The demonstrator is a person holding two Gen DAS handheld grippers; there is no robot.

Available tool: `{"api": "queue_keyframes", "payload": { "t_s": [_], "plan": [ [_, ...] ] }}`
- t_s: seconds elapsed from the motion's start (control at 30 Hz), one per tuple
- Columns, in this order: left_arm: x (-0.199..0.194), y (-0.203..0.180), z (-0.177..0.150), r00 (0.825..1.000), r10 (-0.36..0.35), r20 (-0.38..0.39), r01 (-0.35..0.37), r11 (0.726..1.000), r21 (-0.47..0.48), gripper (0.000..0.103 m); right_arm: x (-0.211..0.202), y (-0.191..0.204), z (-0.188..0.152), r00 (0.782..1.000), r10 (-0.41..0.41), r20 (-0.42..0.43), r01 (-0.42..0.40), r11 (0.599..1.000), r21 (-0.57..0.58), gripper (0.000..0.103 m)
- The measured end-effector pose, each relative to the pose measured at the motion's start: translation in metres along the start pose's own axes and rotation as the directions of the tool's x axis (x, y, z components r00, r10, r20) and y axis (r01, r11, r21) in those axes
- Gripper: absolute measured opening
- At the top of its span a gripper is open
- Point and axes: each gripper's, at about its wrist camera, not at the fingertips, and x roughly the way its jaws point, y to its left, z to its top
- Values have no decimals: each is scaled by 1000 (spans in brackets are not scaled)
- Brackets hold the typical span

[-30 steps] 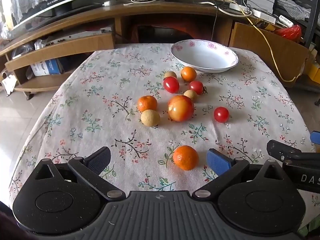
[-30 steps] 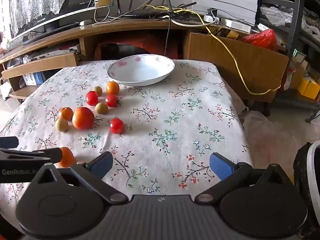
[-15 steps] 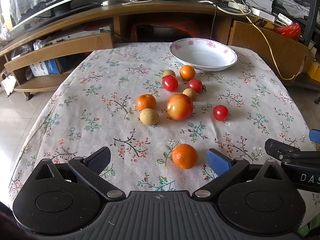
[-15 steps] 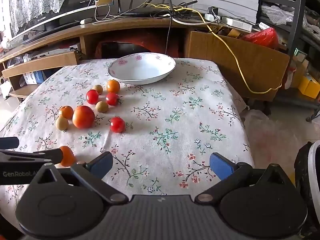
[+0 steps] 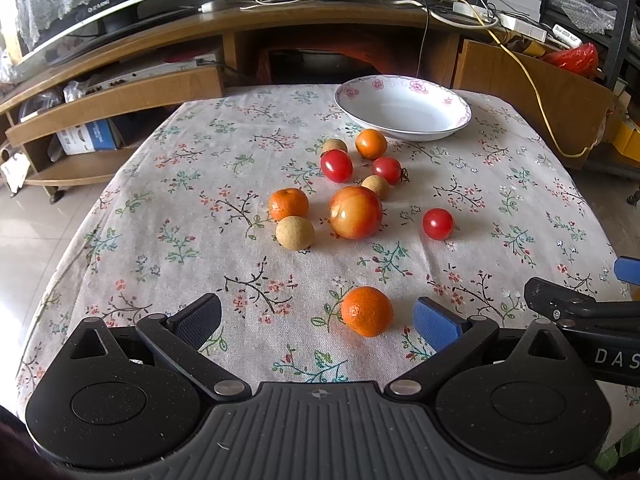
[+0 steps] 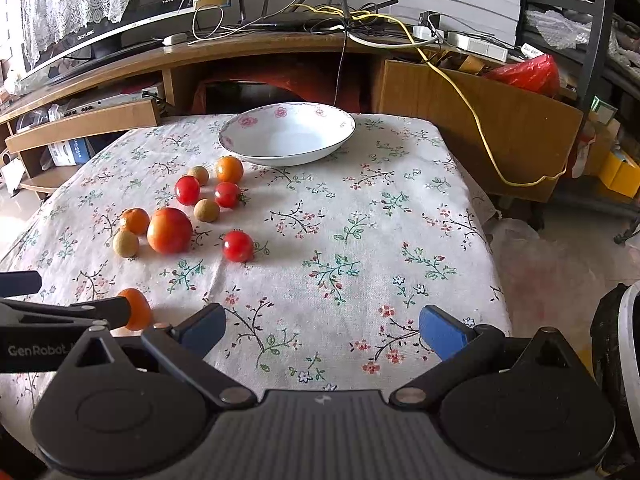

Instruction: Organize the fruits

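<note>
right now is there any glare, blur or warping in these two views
Left wrist view: sharp; fisheye bends the shelf and table edges; small highlights on the tomatoes; soft shadows right of the fruit. Right wrist view: sharp too, same warping; bright washed-out floor at far left; bowl evenly lit, no harsh glare.

Orange (image 5: 367, 311) lone near table edge, reachable all sides. Fruit cluster (image 5: 354, 212) packed tight, blocks straight path to bowl (image 5: 403, 107).

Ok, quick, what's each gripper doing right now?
Left gripper: open, holding nothing; an orange lies between its fingers.
Right gripper: open, empty, over bare tablecloth.
</note>
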Motion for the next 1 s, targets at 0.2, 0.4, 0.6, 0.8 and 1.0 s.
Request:
{"api": "queue_keyframes", "payload": {
  "t_s": [0.2, 0.4, 0.6, 0.8, 1.0],
  "plan": [
    [0, 0, 0, 1000, 0, 0, 0, 1000, 0, 103, 0, 0, 0, 1000, 0, 0, 0, 1000, 0, 103],
    [0, 0, 0, 1000, 1, 0, -1, 1000, 0, 103, 0, 0, 0, 1000, 0, -1, 0, 1000, 0, 103],
    [0, 0, 0, 1000, 1, 0, -1, 1000, 0, 103, 0, 0, 0, 1000, 1, -3, -1, 1000, -1, 102],
    [2, 2, -4, 1000, -7, -4, 7, 1000, -1, 103, 1, 1, -3, 1000, 2, -7, -2, 1000, -4, 102],
    [8, 0, -5, 1000, -15, -18, 15, 1000, 7, 102, 5, 0, -3, 1000, 8, -26, -8, 1000, -6, 102]
  ]
}}
